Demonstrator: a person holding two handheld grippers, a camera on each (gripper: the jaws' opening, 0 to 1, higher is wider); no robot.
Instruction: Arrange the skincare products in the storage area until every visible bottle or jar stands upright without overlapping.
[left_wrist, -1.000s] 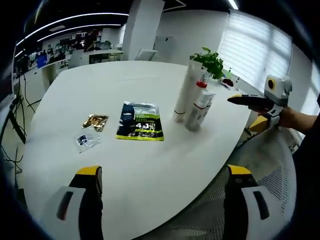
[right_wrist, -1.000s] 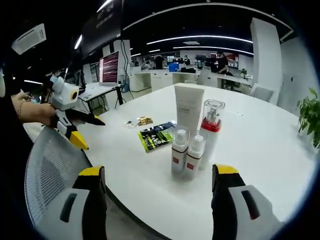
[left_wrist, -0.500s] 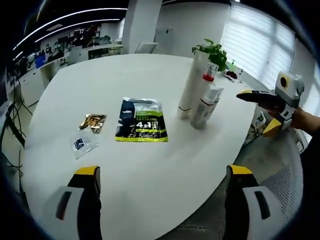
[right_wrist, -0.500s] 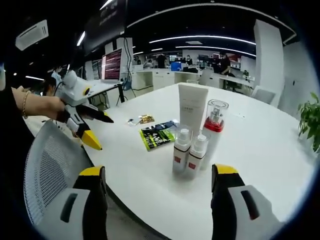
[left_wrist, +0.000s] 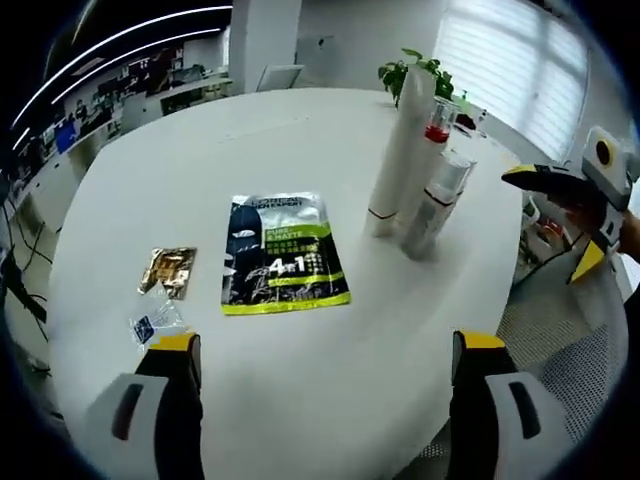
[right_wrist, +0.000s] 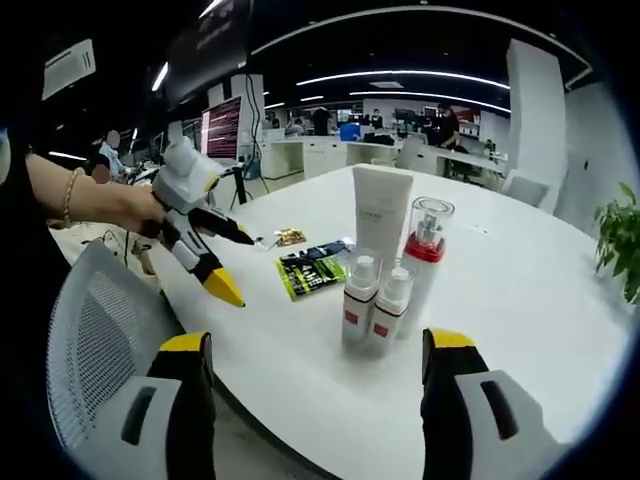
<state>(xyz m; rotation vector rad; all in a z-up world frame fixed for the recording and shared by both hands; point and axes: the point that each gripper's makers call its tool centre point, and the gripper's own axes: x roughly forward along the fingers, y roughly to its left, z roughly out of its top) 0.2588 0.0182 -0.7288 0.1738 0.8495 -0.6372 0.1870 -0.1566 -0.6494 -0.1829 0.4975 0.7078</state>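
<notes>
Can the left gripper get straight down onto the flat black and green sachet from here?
Probably yes: the left gripper is open, the black and green sachet lies flat just ahead of it, and only bare white table lies between.

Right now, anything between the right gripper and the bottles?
Nothing visible. In the right gripper view, bare table lies between the right gripper and the two small bottles. The tube and pump bottle stand behind them. The left gripper is off to the side.
</notes>
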